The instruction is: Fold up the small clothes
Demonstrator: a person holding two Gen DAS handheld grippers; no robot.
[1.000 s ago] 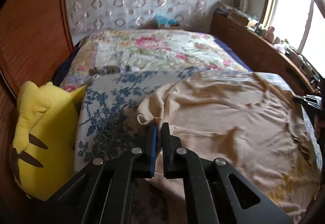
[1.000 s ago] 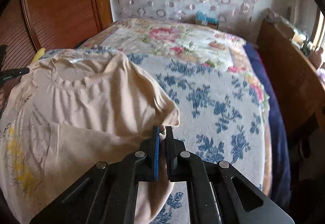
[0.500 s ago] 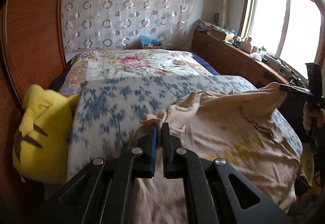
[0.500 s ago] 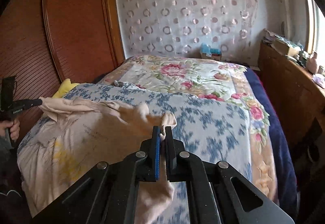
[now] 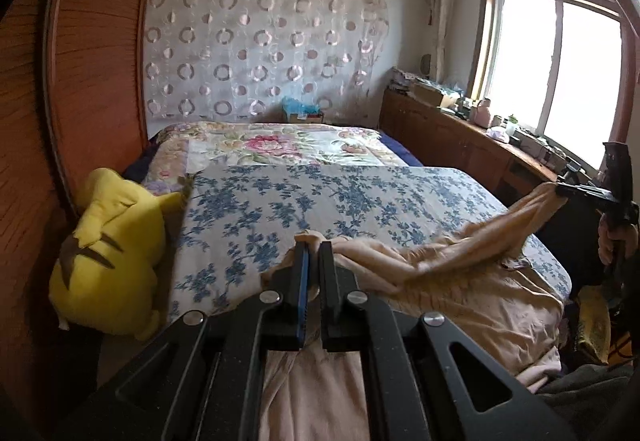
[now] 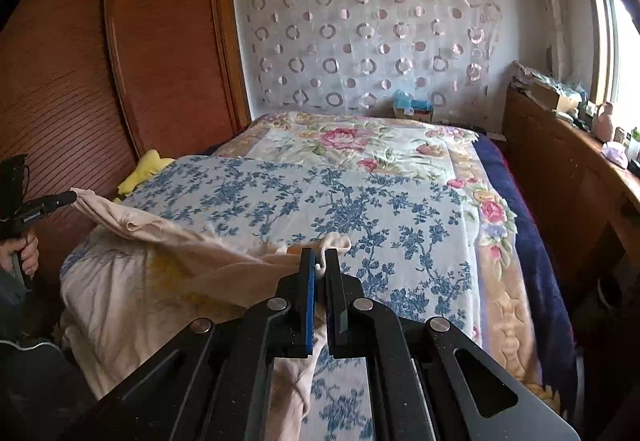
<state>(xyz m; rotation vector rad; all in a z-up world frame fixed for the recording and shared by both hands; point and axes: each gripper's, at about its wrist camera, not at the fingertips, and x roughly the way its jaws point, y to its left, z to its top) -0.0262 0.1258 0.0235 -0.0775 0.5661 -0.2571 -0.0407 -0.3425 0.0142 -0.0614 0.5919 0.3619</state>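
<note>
- The left gripper point(image 5: 314, 247) is clamped on a bunched corner of the beige shirt point(image 5: 460, 305), held just above the blue-flowered sheet point(image 5: 328, 197)
- The right gripper point(image 6: 320, 253) pinches the opposite corner of the same shirt point(image 6: 132, 289), its jaws nearly closed on the cloth
- Between the two grips the shirt's upper edge runs as a sagging, twisted band; the rest drapes over the near edge of the bed
- Beyond the grippers the flowered sheet lies flat and bare up to the rose-patterned quilt point(image 5: 276, 145)
- A yellow plush toy point(image 5: 112, 253) sits at the left edge of the bed against the wooden wardrobe point(image 5: 80, 81)
- A wooden cabinet point(image 6: 568, 177) runs close along the right side of the bed under the window point(image 5: 556, 69)
</note>
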